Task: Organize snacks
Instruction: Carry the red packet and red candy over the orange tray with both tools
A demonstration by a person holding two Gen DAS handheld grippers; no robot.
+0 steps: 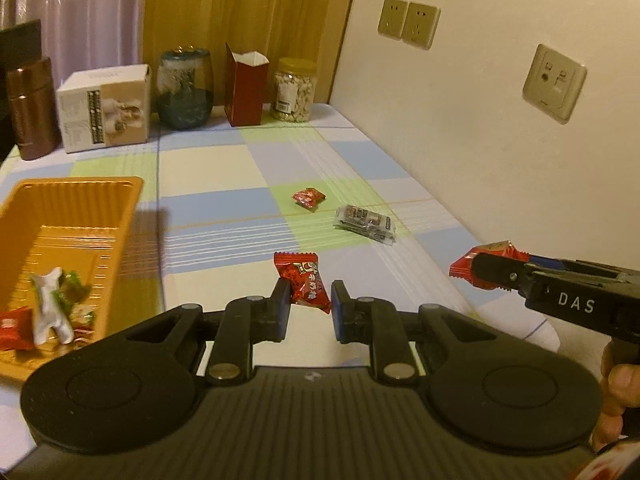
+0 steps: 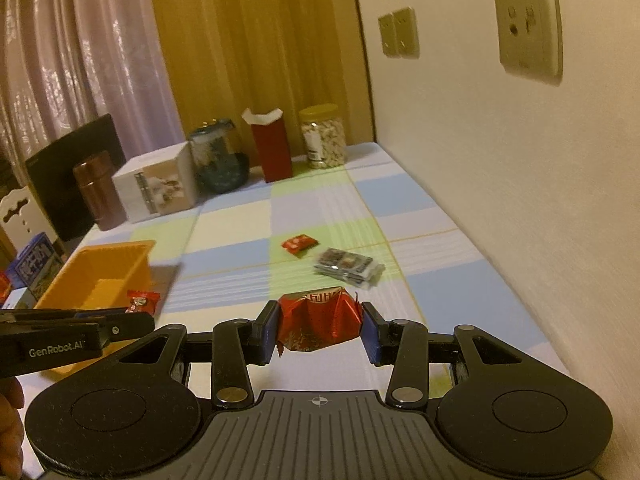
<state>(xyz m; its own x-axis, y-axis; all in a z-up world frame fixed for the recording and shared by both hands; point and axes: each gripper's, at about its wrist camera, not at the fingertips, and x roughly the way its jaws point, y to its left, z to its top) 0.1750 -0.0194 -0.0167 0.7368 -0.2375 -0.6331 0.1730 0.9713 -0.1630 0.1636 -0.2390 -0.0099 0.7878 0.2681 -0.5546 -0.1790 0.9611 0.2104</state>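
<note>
My left gripper [image 1: 310, 306] is shut on a red candy packet [image 1: 303, 282], held above the checked tablecloth; it shows in the right wrist view [image 2: 142, 302] too. My right gripper [image 2: 319, 330] is shut on a crumpled red foil snack [image 2: 318, 320], also seen in the left wrist view [image 1: 486, 260]. An orange tray [image 1: 76, 216] sits at the left and holds several wrapped snacks [image 1: 52, 312]. A small red snack [image 1: 308, 198] and a clear dark packet [image 1: 364, 222] lie on the cloth farther ahead.
At the table's back stand a brown flask [image 1: 30, 110], a white box [image 1: 106, 108], a glass jar [image 1: 184, 88], a red carton [image 1: 245, 88] and a nut jar [image 1: 294, 90]. The wall [image 1: 460, 120] runs along the right. A blue box [image 2: 34, 262] stands left of the tray.
</note>
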